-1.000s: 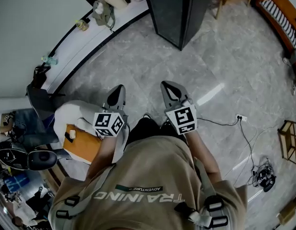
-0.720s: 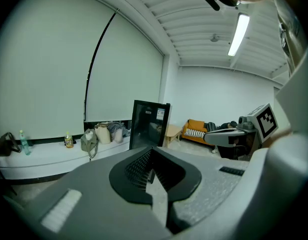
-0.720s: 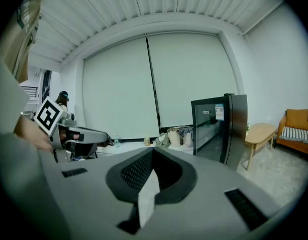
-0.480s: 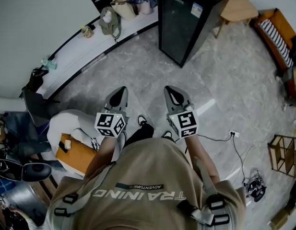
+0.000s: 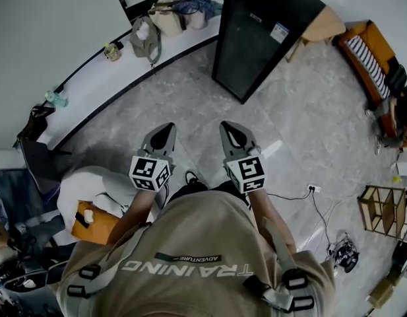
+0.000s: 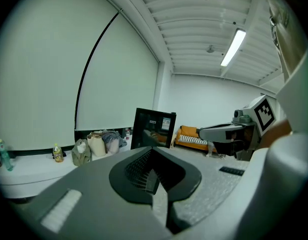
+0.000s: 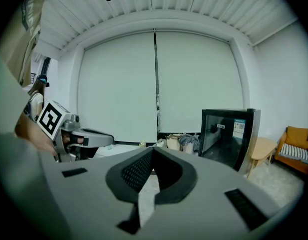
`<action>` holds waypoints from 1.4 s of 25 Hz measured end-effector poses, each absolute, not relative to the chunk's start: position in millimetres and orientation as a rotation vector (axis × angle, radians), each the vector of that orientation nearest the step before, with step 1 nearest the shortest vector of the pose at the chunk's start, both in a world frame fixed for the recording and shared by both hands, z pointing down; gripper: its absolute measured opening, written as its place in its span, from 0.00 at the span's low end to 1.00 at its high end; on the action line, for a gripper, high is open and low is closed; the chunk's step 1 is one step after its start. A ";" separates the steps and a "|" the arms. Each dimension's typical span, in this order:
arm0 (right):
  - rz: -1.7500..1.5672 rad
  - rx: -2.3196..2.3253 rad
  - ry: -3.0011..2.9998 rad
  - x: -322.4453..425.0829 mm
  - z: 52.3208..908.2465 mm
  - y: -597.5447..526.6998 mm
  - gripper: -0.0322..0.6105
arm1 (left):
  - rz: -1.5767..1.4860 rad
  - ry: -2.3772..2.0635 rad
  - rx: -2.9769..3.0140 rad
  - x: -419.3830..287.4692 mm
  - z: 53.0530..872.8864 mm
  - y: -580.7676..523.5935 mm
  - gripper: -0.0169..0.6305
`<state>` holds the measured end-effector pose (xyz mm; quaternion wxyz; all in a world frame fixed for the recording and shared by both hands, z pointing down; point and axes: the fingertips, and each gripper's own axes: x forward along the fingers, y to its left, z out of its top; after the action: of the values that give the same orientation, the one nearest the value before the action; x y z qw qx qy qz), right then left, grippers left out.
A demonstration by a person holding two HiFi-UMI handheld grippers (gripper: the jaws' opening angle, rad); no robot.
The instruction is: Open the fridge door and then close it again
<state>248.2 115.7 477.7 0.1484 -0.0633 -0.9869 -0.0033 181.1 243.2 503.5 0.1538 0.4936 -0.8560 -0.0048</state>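
Fridge (image 5: 256, 41) stood well ahead of both tools and a little to their right, with its dark glass door shut. What its shelves held could not be made out through the glass. You were at the approach step, I judge, since neither tool was anywhere near the door. Your left tool (image 5: 163, 132) and right tool (image 5: 232, 129) hung side by side, each with its jaws closed together on nothing. Next you would need to reach the fridge, part one tool's jaws and find the door's edge or handle, which no view showed clearly. Farther ahead and left of the left tool, a green bag (image 5: 145, 35) and a beige tote (image 5: 167, 20) sat on a white ledge (image 5: 91, 84), their contents hidden.
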 end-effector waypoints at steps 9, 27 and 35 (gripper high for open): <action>0.014 -0.144 -2.733 222.4 517.7 100.2 0.04 | -0.030 -2.366 1.444 152.7 536.8 222.4 0.03; 0.097 -0.306 -2.871 27.1 507.3 -4.4 0.04 | 0.064 -2.492 1.327 -14.8 490.6 125.9 0.03; 0.089 -0.301 -2.833 -5.8 519.2 -19.5 0.04 | 0.051 -2.483 1.292 -51.8 499.6 117.0 0.03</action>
<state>-5.8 -19.5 519.2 0.1453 -0.1045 -0.9834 0.0309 -51.8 117.0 499.6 0.1704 0.4548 -0.8739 0.0179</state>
